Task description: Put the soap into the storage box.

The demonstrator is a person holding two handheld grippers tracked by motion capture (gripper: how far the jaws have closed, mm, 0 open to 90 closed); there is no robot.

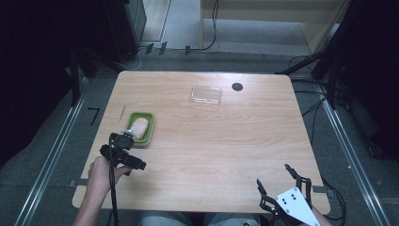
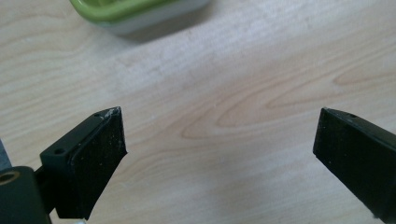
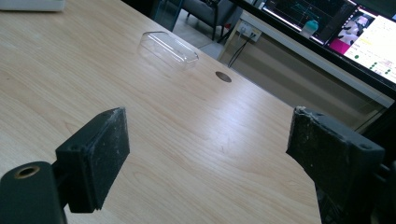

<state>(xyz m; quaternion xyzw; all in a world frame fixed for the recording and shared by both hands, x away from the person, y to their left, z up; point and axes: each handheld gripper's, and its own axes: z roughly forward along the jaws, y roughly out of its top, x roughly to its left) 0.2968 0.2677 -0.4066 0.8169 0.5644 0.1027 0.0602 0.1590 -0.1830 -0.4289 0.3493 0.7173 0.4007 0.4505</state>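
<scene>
A green tray (image 1: 149,123) with a paler, greyish underside sits on the left part of the wooden bench (image 1: 211,150), roughly halfway between its near and far edges. Inside the tray lies a pale pinkish lump (image 1: 139,126); what it is I cannot tell from the high view. In the left gripper view a piece of the tray's green rim and light wall (image 2: 140,11) appears at the top edge, with its shadow on the wood below.

The left gripper (image 1: 126,143) is just at the near side of the tray, held by the person's left hand (image 1: 101,172), with its cable hanging down toward the near edge. Its fingers (image 2: 95,158) stand wide apart and hold nothing; between them there is only bare wood.

The right gripper (image 1: 282,181) is at the near right corner of the bench, well apart from the tray, with the grey plate (image 1: 296,206) on top of it. Its fingers (image 3: 100,156) are also spread wide and they grip nothing.

On the far side of the bench, a little right of the middle, lies a clear plastic lid or shallow box (image 1: 206,95), empty as far as I can see. Just to the right of it there is a small dark round spot (image 1: 237,86) in the bench surface. A thin light stick (image 1: 123,112) lies on the bench just left and far of the tray.

Between the two grippers and between the tray and the clear piece, the wood is bare. Beyond the far right edge, in the right gripper view, lit screens (image 3: 373,37) are seen.
</scene>
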